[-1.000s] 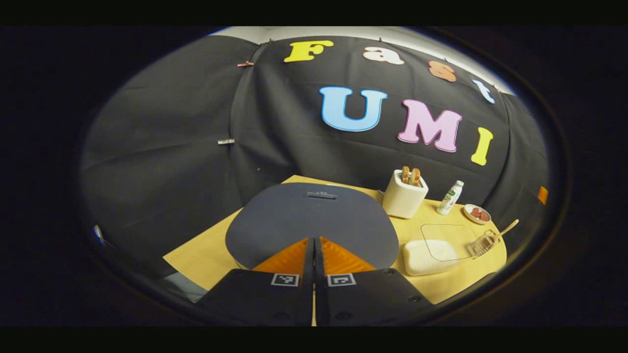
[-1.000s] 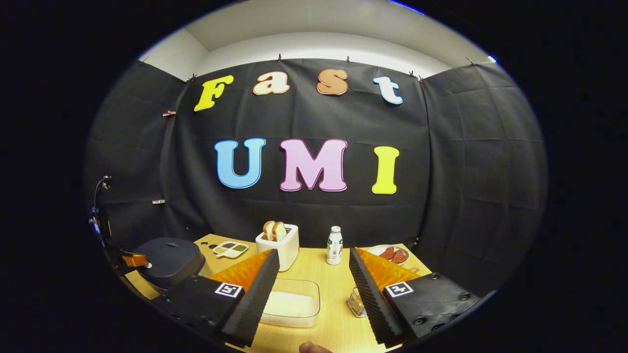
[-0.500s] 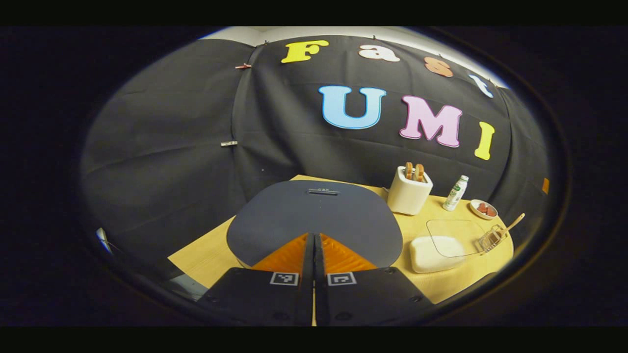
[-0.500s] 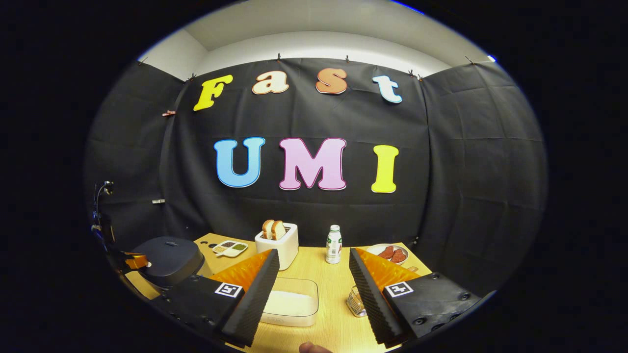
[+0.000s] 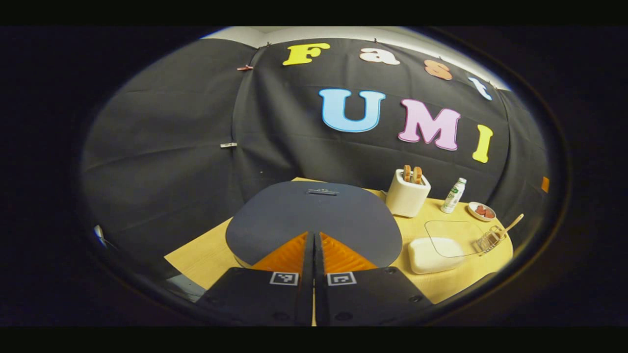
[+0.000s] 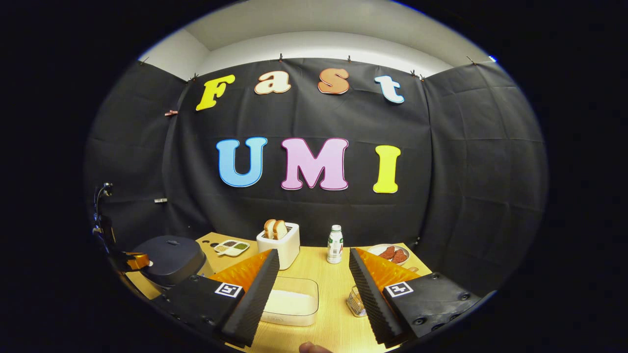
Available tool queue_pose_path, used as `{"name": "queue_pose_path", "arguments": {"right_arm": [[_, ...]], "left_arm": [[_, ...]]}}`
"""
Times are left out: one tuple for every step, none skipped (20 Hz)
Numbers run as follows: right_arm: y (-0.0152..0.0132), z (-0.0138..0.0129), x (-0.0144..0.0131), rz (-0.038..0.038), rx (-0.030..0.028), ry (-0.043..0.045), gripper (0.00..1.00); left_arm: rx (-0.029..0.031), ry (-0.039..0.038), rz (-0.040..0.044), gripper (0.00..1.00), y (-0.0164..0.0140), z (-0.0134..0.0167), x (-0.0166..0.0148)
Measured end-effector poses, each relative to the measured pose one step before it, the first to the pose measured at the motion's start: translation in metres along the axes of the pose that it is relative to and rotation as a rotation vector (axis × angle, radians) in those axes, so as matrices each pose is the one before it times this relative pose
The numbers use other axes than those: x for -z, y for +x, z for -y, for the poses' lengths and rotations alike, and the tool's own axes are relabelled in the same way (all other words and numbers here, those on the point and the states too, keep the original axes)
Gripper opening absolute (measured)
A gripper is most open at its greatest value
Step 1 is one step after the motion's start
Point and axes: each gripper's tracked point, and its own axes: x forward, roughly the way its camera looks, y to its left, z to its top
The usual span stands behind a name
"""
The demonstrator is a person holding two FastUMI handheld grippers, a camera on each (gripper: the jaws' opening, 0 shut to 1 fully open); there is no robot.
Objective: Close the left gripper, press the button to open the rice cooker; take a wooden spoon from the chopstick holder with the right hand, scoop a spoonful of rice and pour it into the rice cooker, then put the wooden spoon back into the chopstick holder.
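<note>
The left gripper (image 5: 314,238) is hovering with its fingers pressed together, tips lying over the near edge of the cooker (image 5: 314,220), whose dark lid is sitting closed and flat just ahead. Whether the tips are actually touching the lid or its button is hard to tell from the left gripper view. In the right gripper view that same gripper is showing at the cooker's (image 6: 171,255) left side.

The right gripper (image 6: 314,269) is hanging well apart from the cooker, its fingers spread wide and gripping nothing. Between them, on the table (image 6: 326,274), the rice box (image 6: 292,306) is sitting just ahead to the left, and the holder (image 6: 356,303) is standing just beside the right finger. In the left gripper view the spoon (image 5: 510,224) is leaning out of the holder (image 5: 490,240), far right of the cooker, with the rice box (image 5: 434,252) lying between them.

A toaster (image 6: 278,245), a bottle (image 6: 335,244) and a plate (image 6: 392,253) are standing along the back of the table.
</note>
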Motion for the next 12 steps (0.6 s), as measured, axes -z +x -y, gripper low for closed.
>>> {"name": "queue_pose_path", "arguments": {"right_arm": [[-0.00047, -0.00110, 0.00034, -0.00160, -0.00282, 0.00030, 0.89], [-0.00078, -0.00142, 0.00074, -0.00215, -0.00361, 0.00176, 0.89], [-0.00047, -0.00238, -0.00105, 0.00082, -0.00532, 0.00170, 0.89], [0.00003, -0.00127, -0.00111, 0.00402, -0.00400, -0.00103, 0.90], [-0.00023, -0.00131, -0.00115, 0.00188, -0.00349, -0.00382, 0.90], [-0.00037, -0.00046, 0.00007, 0.00285, -0.00379, -0.00208, 0.89], [-0.00082, -0.00117, -0.00056, 0.00118, -0.00246, -0.00221, 0.89], [0.00044, 0.00010, 0.00177, -0.00168, -0.00189, -0.00012, 0.89], [0.00014, 0.00048, 0.00064, -0.00244, 0.00026, 0.00028, 0.89], [-0.00063, 0.00140, 0.00036, -0.00129, 0.00225, 0.00024, 0.89], [-0.00008, 0.00071, -0.00071, 0.00293, 0.00240, 0.00148, 0.89], [0.00009, 0.00164, -0.00044, 0.00013, 0.00320, 0.00134, 0.89]], "left_arm": [[-0.00118, -0.00255, 0.00153, 0.05, -0.00056, 0.00044, 0.00145], [-0.00497, -0.01262, 0.00197, 0.10, 0.00020, -0.00083, -0.00052], [-0.00751, -0.01515, 0.00365, 0.10, 0.00111, -0.00074, -0.00005], [-0.00514, -0.00478, -0.00064, 0.07, -0.00040, 0.00023, -0.00016], [-0.00310, 0.00191, -0.00422, 0.09, -0.00099, 0.00111, 0.00363], [-0.00032, 0.00837, -0.00024, 0.09, 0.00023, 0.00118, 0.00055], [-0.00113, 0.00505, 0.00496, 0.09, 0.00033, -0.00028, 0.00033], [0.00139, -0.00093, 0.00615, 0.07, -0.00001, -0.00048, -0.00220], [0.00177, -0.00146, 0.00700, 0.09, 0.00026, 0.00008, -0.00135], [0.00339, 0.00822, -0.00057, 0.07, -0.00013, -0.00019, -0.00046], [0.00049, 0.00659, 0.00343, 0.07, 0.00031, 0.00081, 0.00091], [-0.00130, -0.00389, 0.00197, 0.09, -0.00033, -0.00045, -0.00083]]}}
